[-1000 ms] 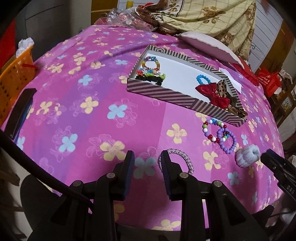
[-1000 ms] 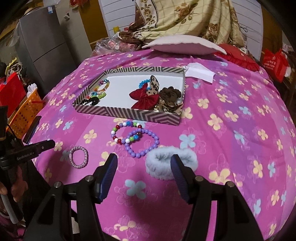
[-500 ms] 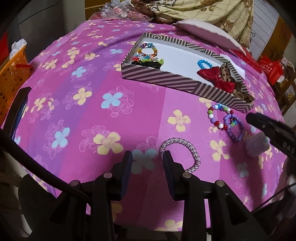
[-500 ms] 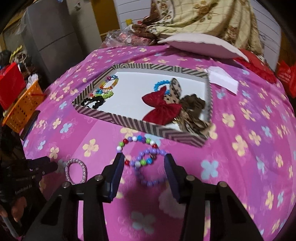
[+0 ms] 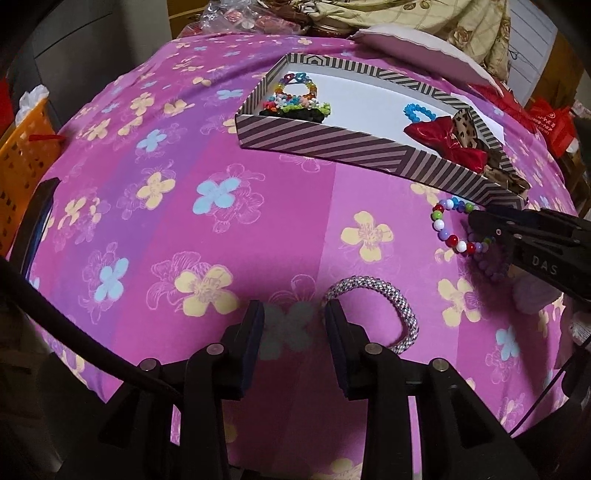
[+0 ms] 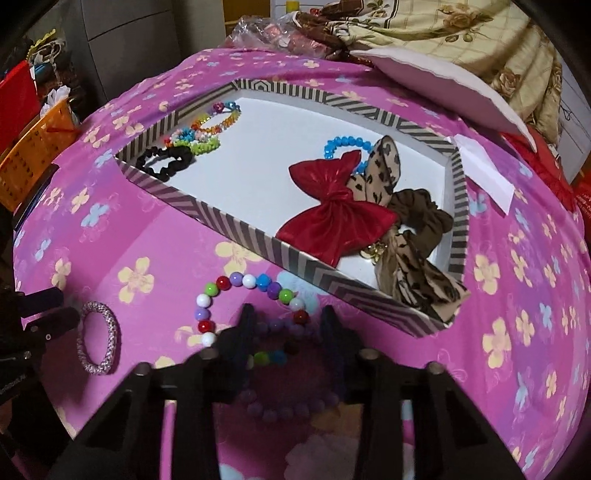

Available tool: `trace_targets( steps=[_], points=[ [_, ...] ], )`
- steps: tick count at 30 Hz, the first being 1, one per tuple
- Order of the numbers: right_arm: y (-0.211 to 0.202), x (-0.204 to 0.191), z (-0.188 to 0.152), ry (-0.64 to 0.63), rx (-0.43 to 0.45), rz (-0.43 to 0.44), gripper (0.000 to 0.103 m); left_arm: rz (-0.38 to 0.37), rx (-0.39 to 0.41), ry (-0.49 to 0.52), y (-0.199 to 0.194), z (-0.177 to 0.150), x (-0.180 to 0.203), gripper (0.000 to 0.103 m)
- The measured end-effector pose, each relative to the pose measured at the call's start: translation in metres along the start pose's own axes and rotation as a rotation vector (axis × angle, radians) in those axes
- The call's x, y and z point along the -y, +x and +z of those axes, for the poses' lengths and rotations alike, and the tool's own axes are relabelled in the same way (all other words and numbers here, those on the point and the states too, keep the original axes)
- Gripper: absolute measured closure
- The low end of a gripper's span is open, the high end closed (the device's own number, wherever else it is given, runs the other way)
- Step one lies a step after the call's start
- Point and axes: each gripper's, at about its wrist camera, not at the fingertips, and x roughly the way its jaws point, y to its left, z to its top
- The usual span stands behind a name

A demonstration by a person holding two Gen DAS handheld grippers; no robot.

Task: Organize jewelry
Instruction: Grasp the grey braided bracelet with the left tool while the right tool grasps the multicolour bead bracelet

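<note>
Your right gripper (image 6: 288, 328) is closing over the loose bead bracelets (image 6: 236, 295), your left gripper (image 5: 293, 325) stands spread beside the silver bangle (image 5: 384, 306); several pieces already lie in the striped tray (image 6: 236, 225), three remain outside.

a pink flowered cloth (image 5: 258, 229) covers the tabletop. behind it a cream rose-patterned blanket (image 6: 461, 33) lies heaped by a white pillow (image 6: 436, 85). an orange plastic basket (image 5: 22, 155) stands at the left near a grey cabinet (image 6: 147, 40), a red bag (image 5: 550, 125) at the right. the light is dim and warm.
</note>
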Motion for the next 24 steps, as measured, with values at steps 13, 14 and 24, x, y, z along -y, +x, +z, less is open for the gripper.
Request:
trace_targets(
  steps=[13,14,24],
  points=[
    [-0.017,-0.013,0.004,-0.018,0.063,0.013,0.093,0.0,0.025,0.035,0.001,0.0,0.005,0.064],
    [-0.023,-0.014,0.004,-0.02,0.073,0.017,0.093,-0.006,0.025,0.04,0.001,0.0,0.005,0.07],
    [-0.076,-0.016,0.022,-0.03,0.167,0.049,0.093,-0.043,0.092,0.062,-0.027,0.014,0.004,0.084]
  ],
)
